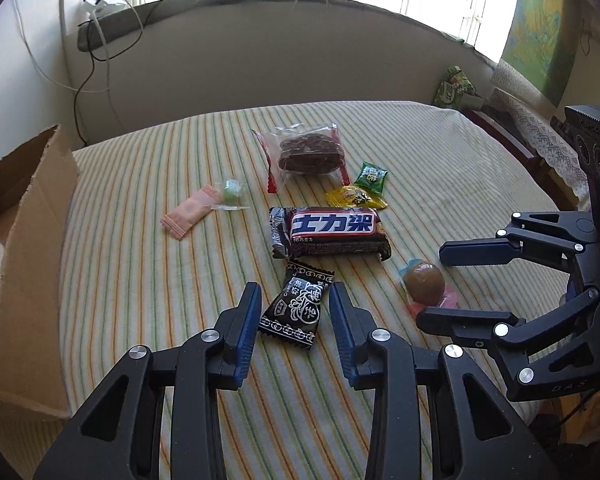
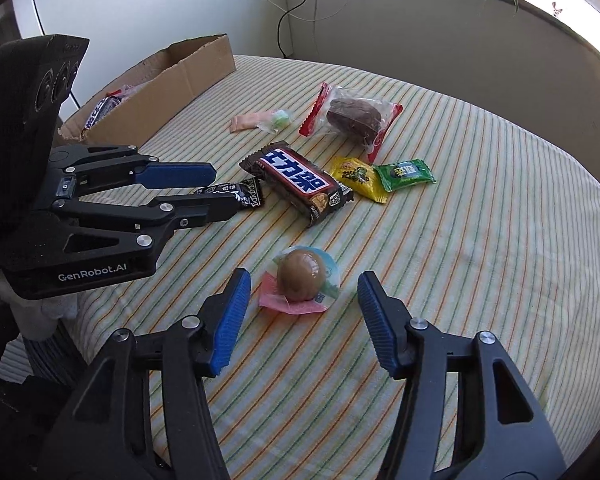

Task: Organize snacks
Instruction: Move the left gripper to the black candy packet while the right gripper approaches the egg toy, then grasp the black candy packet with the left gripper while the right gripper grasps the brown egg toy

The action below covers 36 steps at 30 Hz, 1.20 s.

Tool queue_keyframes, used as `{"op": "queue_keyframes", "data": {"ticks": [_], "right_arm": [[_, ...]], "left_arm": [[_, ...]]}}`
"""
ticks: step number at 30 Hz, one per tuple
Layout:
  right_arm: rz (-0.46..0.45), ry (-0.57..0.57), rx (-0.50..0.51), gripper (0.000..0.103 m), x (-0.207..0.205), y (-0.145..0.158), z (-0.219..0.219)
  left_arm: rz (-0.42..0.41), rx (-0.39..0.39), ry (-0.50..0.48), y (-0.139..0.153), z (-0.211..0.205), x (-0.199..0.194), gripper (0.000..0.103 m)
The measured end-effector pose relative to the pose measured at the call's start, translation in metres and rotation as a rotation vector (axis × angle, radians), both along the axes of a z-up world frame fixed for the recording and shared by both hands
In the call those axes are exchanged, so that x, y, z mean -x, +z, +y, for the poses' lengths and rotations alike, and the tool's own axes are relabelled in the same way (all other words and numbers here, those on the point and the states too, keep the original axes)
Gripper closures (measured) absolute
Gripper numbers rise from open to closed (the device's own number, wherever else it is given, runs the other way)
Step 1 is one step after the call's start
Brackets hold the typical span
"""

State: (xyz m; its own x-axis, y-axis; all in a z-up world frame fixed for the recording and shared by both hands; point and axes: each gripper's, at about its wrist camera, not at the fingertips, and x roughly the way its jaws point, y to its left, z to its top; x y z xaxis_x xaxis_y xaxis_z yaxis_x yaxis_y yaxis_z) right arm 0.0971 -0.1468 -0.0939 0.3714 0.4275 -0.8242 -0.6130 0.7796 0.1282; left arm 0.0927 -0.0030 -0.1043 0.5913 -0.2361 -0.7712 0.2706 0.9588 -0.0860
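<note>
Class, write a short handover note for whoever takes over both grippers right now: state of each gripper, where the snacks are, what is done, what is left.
Left gripper: open, fingers either side of the black candy packet, not gripping.
Right gripper: open, straddling the wrapped brown egg, pads clear of it.
Cardboard box at the table's left edge already holds a few snacks.
Left on the striped cloth: those two, the chocolate bar, yellow packet, green packet, bagged brown cake, pink packet and green sweet.

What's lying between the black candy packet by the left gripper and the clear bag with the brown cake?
The Snickers bar lies between the black candy packet and the clear bag; the left wrist view shows it.
</note>
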Motion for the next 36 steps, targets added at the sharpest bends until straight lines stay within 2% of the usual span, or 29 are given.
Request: {"op": "queue_keyframes", "data": {"ticks": [3, 4, 5, 6, 14, 18, 25, 36], "right_arm": [[0.006, 0.000, 0.001, 0.046, -0.003, -0.003, 0.003], [0.007, -0.002, 0.001, 0.049, -0.005, -0.003, 0.004], [0.008, -0.005, 0.002, 0.057, -0.006, -0.004, 0.005], [0.010, -0.006, 0.009, 0.058, -0.007, -0.005, 0.006], [-0.015, -0.018, 0.018, 0.059, -0.004, -0.005, 0.008], [-0.010, -0.034, -0.010, 0.066, -0.004, 0.000, 0.003], [-0.015, -0.044, -0.009, 0.069, -0.003, 0.002, 0.003], [-0.065, -0.047, -0.011, 0.070, 0.002, 0.026, 0.003]], "left_arm": [[0.009, 0.004, 0.017, -0.004, 0.004, -0.003, 0.070], [0.005, 0.002, 0.021, -0.004, 0.004, -0.002, 0.075], [0.004, 0.000, 0.022, -0.004, 0.004, -0.002, 0.076], [0.002, -0.001, 0.022, -0.004, 0.004, -0.002, 0.076], [-0.018, 0.004, 0.043, 0.002, 0.008, 0.004, 0.078], [-0.038, 0.010, 0.064, 0.008, 0.016, 0.010, 0.078], [-0.082, 0.036, 0.098, 0.024, 0.029, 0.022, 0.078], [-0.135, 0.048, 0.133, 0.040, 0.043, 0.036, 0.078]]}}
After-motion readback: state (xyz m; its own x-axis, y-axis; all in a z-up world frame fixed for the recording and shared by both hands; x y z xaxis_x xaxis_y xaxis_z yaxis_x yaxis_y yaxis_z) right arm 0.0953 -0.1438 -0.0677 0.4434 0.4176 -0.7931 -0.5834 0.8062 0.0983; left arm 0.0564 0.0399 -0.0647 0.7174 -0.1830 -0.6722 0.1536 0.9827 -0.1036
